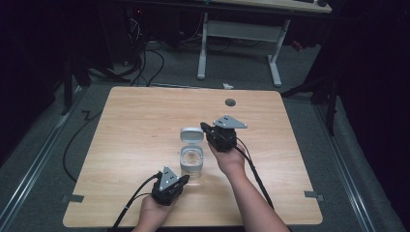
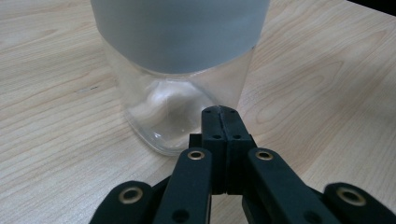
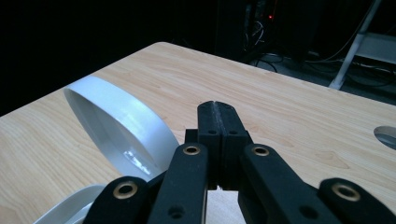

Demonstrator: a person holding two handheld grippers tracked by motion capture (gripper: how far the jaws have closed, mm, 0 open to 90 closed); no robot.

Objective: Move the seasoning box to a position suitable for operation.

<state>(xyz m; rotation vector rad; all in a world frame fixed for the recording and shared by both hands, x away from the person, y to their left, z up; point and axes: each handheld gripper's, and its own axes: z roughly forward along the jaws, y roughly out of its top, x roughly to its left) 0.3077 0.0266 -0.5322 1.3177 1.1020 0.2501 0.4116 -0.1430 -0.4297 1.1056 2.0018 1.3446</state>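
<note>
Now | my left gripper closed, empty, touching jar; my right gripper closed, empty, beside flipped-up lid | jar stands open; closing seems left

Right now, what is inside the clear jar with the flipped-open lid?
The jar looks empty: the left gripper view shows wood grain through its clear lower wall. Its grey collar hides the upper part. The lid stands open behind it, beside the right tool.
</note>
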